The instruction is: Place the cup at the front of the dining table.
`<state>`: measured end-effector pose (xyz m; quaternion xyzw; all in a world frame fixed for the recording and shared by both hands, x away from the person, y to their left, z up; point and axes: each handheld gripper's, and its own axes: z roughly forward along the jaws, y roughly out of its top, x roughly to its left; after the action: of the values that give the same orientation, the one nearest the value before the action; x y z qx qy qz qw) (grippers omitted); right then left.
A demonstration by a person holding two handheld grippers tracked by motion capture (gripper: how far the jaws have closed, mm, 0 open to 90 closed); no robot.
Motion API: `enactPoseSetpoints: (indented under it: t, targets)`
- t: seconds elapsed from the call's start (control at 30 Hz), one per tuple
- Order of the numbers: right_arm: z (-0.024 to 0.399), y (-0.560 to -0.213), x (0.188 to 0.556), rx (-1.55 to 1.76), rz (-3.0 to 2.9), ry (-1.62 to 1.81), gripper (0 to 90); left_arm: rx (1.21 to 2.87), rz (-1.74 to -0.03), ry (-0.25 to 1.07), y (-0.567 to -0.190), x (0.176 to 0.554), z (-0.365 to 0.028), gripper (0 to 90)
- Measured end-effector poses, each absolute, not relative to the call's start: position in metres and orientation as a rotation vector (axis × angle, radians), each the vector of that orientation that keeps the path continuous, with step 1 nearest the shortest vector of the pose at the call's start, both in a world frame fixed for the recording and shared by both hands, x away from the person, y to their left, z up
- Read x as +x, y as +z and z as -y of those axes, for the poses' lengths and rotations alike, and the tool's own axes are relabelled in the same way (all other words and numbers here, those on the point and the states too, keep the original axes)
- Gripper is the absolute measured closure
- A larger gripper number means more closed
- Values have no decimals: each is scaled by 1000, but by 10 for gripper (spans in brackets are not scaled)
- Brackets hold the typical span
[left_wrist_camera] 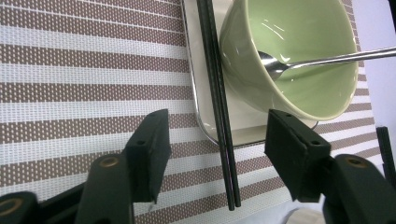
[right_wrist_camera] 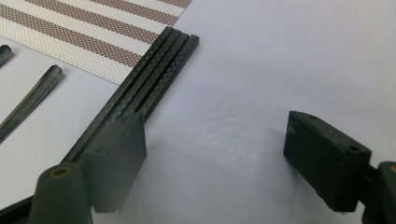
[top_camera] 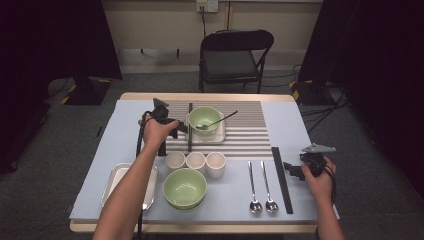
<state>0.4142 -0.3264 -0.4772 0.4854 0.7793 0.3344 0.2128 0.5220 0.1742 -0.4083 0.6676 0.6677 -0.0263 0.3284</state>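
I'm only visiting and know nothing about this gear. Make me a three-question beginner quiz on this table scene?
1. How many white cups stand in the row?
2. True or false: the left gripper is clamped tight on the chopsticks.
3. What lies in the far green bowl? A) spoon B) fork C) nothing

Key: 1. Three. 2. False: its jaws stand open on either side, not touching them. 3. A, a spoon.

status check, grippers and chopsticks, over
Left gripper open, black chopsticks lying loose between its jaws beside green bowl. Right gripper open, empty. Nothing blocking.
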Motion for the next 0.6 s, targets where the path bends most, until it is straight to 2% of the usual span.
enactPoseSetpoints:
  t: [0.6]
  targets:
    - [327,-477,414,1346,-2165,928,200,1767,-1685,-82,-410,512,-182,350]
